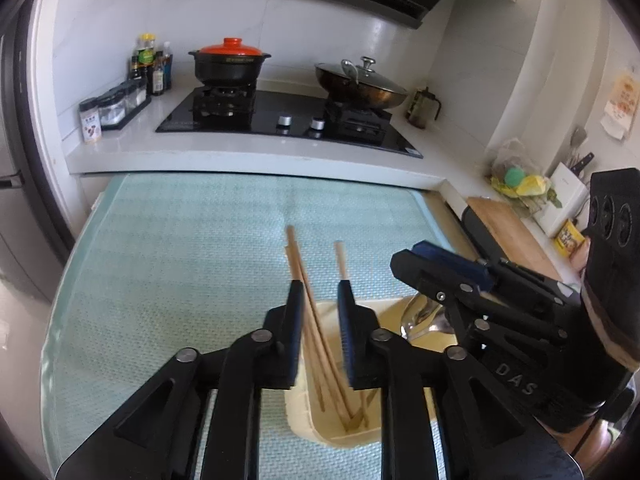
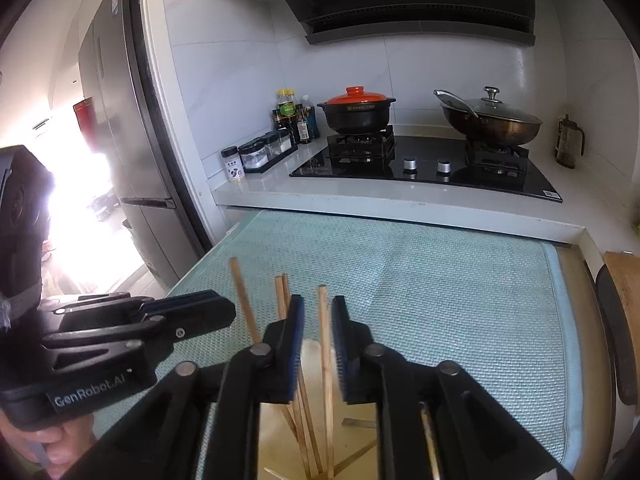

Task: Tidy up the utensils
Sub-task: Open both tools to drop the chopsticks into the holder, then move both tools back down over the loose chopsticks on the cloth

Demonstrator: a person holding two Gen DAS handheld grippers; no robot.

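Several wooden chopsticks (image 1: 316, 332) stand leaning in a cream holder (image 1: 316, 424) on the green mat. My left gripper (image 1: 319, 284) hangs over the holder, jaws apart, with the chopsticks passing loosely between them. Metal spoons (image 1: 420, 316) lie in the holder's right part. My right gripper (image 1: 404, 256) shows at right in the left wrist view. In the right wrist view my right gripper (image 2: 318, 304) is open around one chopstick (image 2: 326, 360), pads not touching it. More chopsticks (image 2: 244, 300) lean to its left, and the left gripper (image 2: 224, 312) sits beside them.
The green mat (image 1: 180, 248) covers the table. Behind it is a white counter with a black stove (image 1: 288, 116), an orange-lidded pot (image 1: 230, 64), a wok (image 1: 360, 84) and spice jars (image 1: 112, 108). A cutting board (image 1: 512, 232) lies right; a fridge (image 2: 120, 140) stands left.
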